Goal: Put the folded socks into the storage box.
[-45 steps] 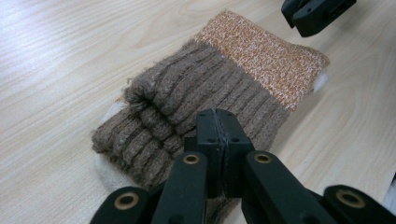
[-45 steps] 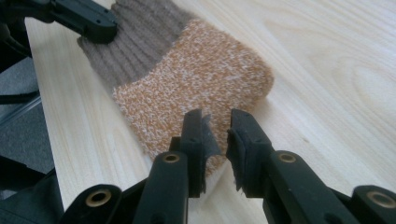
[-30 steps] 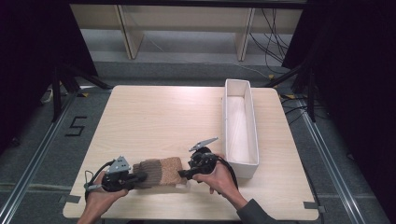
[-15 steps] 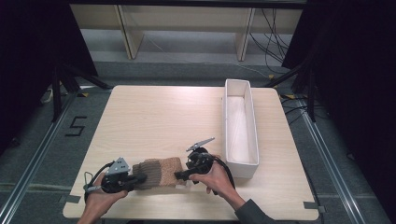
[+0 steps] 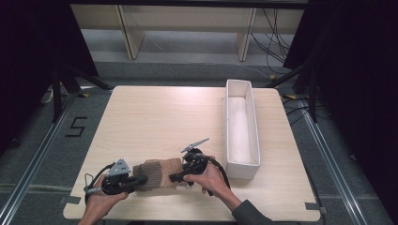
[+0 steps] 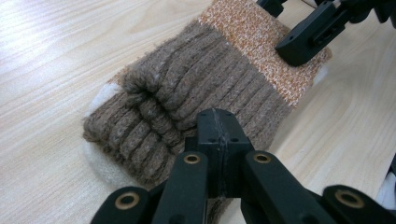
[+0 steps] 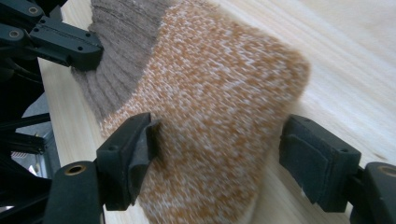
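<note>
Fuzzy ribbed knit sock (image 6: 196, 88) on smooth, matt wooden table (image 5: 155, 117).

The knitted sock (image 6: 205, 70) is brown and ribbed at one end, speckled orange and cream at the other, with a cream-white patch at its edge. Both hand-held grippers are black, with brass-coloured rivets. The surface (image 5: 155, 117) is pale wood grain; the long tray (image 5: 241, 125) is white.

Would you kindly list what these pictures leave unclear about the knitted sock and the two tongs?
- Left tongs: left gripper view, shut tips press into the sock; whether knit is pinched is hidden.
- Right tongs: right gripper view, motion blur hides any contact.
- Sock's underside: against the table in each view.
</note>
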### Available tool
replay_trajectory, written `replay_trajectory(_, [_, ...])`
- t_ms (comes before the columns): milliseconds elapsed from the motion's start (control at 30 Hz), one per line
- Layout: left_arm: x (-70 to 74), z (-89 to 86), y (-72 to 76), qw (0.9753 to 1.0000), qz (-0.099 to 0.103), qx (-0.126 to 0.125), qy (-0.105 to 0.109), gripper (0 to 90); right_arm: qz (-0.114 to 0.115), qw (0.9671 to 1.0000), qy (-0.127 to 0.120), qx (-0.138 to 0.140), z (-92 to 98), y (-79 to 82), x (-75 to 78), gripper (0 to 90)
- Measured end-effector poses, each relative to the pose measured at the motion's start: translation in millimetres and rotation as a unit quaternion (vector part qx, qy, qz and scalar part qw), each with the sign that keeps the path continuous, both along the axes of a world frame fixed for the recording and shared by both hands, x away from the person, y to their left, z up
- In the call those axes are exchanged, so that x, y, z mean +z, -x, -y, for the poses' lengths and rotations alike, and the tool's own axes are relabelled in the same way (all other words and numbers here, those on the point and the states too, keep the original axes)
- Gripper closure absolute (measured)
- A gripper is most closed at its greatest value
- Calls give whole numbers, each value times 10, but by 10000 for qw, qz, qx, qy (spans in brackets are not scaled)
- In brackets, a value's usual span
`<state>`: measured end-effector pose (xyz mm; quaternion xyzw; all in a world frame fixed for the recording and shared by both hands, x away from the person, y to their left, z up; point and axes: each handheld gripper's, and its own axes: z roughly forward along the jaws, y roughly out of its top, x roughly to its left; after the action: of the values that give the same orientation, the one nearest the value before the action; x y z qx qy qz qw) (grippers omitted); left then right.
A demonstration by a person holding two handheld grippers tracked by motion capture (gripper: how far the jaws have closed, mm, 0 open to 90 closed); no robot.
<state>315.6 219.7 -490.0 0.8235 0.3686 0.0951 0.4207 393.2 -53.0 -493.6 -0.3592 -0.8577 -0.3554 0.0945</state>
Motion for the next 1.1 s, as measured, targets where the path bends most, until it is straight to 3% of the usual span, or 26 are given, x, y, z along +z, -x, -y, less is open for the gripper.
replay_trajectory(100, [-6, 14, 7, 9999, -6, 86, 82, 886, -17, 9999, -81, 88, -40, -33, -50, 255])
replay_trajectory(200, [-14, 10, 5, 10000, -13, 47, 77, 887, -342, 9992, -181, -53, -60, -29, -97, 267])
replay_trajectory(233, [-3, -12, 1, 10000, -27, -37, -73, 888, -323, 9990, -299, -45, -58, -36, -120, 271])
replay_trajectory(467, [-19, -5, 3, 10000, -81, -32, -49, 889, -429, 9973, -592, -37, -115, -49, -162, 281])
replay_trajectory(800, [-30, 4, -10, 9999, -110, -48, -32, 890, -722, 9942, -789, 68, -157, -88, -195, 408])
replay_trajectory(867, [-31, 4, -9, 9999, -97, -51, -38, 889, -688, 9947, -757, 112, -167, -91, -187, 446])
replay_trajectory(933, [-32, 4, -13, 9999, -105, -53, -25, 889, -486, 9959, -750, 170, -178, -89, -163, 504])
replay_trajectory(967, [-31, 5, -8, 10000, -76, -36, -45, 890, -576, 9957, -704, 153, -184, -74, -141, 516])
replay_trajectory(1033, [-25, 2, -7, 9999, -66, -66, -58, 889, -309, 9972, -634, 244, -201, -62, -104, 543])
replay_trajectory(1100, [-17, -2, 0, 10000, -30, -62, -13, 885, -191, 9978, -551, 321, -211, -57, -66, 556])
